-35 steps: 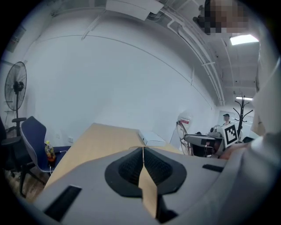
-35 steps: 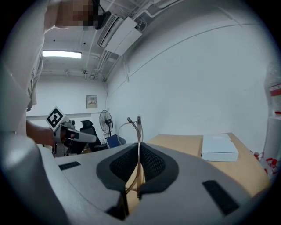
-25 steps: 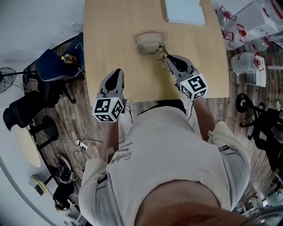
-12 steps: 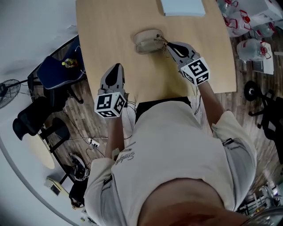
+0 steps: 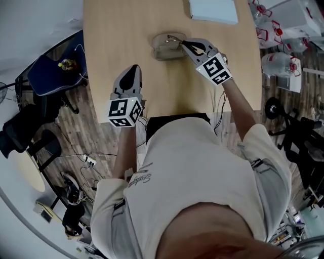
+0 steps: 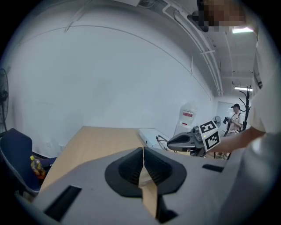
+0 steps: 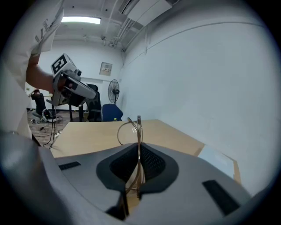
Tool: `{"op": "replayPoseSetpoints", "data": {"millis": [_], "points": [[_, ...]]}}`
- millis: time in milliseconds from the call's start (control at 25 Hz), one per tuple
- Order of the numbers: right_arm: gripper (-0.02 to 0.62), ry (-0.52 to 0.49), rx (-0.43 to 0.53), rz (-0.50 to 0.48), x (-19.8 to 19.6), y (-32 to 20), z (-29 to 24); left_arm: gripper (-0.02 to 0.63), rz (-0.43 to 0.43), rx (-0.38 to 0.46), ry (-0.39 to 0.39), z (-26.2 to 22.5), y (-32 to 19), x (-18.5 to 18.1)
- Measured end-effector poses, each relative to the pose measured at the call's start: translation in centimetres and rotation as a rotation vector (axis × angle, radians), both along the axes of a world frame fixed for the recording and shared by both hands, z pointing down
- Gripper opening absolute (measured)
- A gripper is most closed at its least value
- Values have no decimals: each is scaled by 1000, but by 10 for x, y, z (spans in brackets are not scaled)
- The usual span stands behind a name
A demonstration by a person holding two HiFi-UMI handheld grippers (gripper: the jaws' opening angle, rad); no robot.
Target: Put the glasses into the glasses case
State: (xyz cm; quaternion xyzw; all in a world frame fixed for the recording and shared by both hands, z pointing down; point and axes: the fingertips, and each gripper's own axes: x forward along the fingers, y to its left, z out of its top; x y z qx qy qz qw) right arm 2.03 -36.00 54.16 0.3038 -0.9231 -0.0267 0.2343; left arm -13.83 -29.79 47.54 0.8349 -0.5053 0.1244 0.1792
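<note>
An open beige glasses case point(image 5: 165, 47) lies on the wooden table point(image 5: 116, 35), near its far middle. My right gripper point(image 5: 185, 45) is shut on thin gold-rimmed glasses point(image 7: 130, 130), which stick out ahead of its jaws and hang over the case's right end point(image 5: 174, 41). The left gripper point(image 5: 132, 76) sits shut and empty over the table's near left part, well short of the case. In the left gripper view the right gripper point(image 6: 169, 141) shows with the glasses point(image 6: 160, 141) at its tip.
A white flat box point(image 5: 212, 10) lies at the table's far edge, right of the case. A dark blue chair point(image 5: 50, 76) stands left of the table. Plastic bottles and white boxes point(image 5: 283, 45) clutter the floor to the right. Cables point(image 5: 86, 162) trail on the wooden floor.
My right gripper has carried the glasses forward and left, from beside the case to over its right end. The left gripper has stayed in place, shut.
</note>
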Motion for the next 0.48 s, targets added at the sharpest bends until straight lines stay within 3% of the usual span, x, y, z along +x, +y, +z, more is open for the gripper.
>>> {"op": "replayPoseSetpoints", "data": {"millis": [480], "points": [[9, 299, -65, -234, -44, -20, 81, 17, -70, -61, 38, 32, -8, -27]]}}
